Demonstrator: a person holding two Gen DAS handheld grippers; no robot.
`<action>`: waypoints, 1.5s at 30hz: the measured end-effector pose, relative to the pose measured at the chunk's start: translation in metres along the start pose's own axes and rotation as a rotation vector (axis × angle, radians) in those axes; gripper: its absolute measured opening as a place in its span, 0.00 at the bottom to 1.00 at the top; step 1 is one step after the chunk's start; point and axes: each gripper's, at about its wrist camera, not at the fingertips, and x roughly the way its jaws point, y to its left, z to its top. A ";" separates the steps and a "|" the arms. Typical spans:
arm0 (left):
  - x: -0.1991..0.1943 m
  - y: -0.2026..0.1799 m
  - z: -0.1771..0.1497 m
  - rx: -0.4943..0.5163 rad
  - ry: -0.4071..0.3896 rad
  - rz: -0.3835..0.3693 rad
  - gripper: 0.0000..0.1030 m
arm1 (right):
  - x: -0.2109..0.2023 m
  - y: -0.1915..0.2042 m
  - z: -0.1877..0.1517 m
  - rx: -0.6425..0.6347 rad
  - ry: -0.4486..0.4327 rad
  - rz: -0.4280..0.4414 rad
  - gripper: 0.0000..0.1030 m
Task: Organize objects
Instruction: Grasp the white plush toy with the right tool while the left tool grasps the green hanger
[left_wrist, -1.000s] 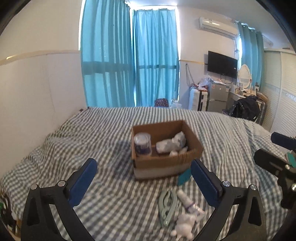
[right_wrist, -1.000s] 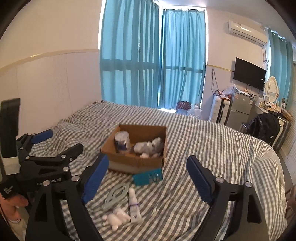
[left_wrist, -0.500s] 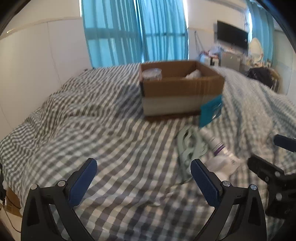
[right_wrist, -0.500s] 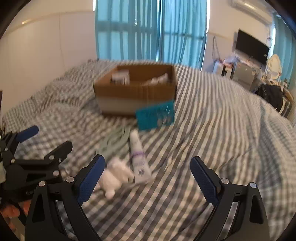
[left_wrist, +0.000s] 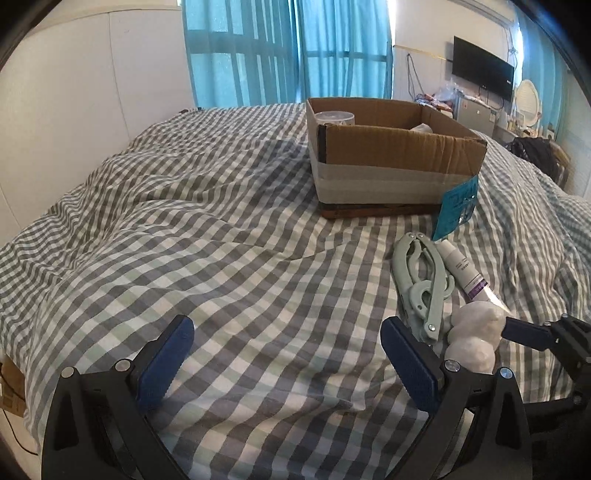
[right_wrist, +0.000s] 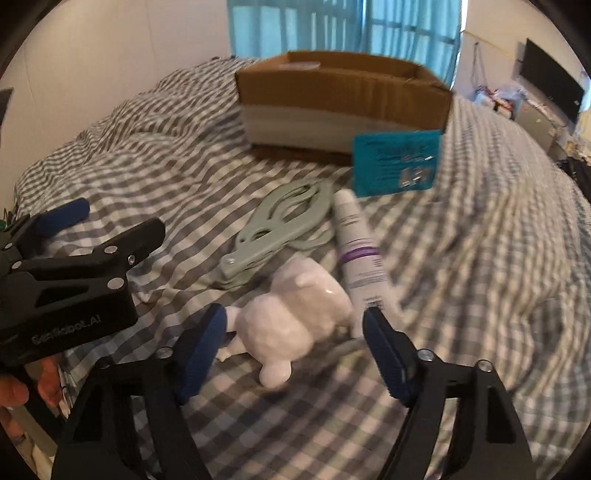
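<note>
A white animal figurine (right_wrist: 295, 317) lies on the checked bedspread, between the open fingers of my right gripper (right_wrist: 295, 350), which is not closed on it. It also shows in the left wrist view (left_wrist: 474, 332). Beside it lie a pale green folding hanger (right_wrist: 284, 221) and a white tube with a purple band (right_wrist: 360, 258). A teal card (right_wrist: 397, 162) leans on a cardboard box (right_wrist: 343, 92). The box (left_wrist: 391, 166) holds a tin (left_wrist: 334, 118) and wrapped items. My left gripper (left_wrist: 284, 354) is open and empty, low over bare bedspread left of the items.
The checked bedspread (left_wrist: 184, 221) is rumpled to the left. A white wall (left_wrist: 92, 92) runs along the left, blue curtains (left_wrist: 295, 51) behind. A TV (left_wrist: 484, 68), small fridge and clutter stand at far right.
Both grippers have dropped from high above the bed to just over it and moved forward. The right gripper has come up around the white figurine, its fingers somewhat closer together.
</note>
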 end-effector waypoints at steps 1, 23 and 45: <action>0.000 -0.001 0.000 0.002 0.001 0.004 1.00 | 0.002 0.000 0.001 0.003 0.003 0.006 0.72; 0.028 -0.080 0.012 0.197 0.049 -0.084 0.80 | -0.039 -0.074 -0.003 0.122 -0.089 0.041 0.04; 0.000 -0.027 0.013 0.077 0.040 -0.151 0.32 | -0.015 -0.036 0.005 0.070 -0.018 0.059 0.59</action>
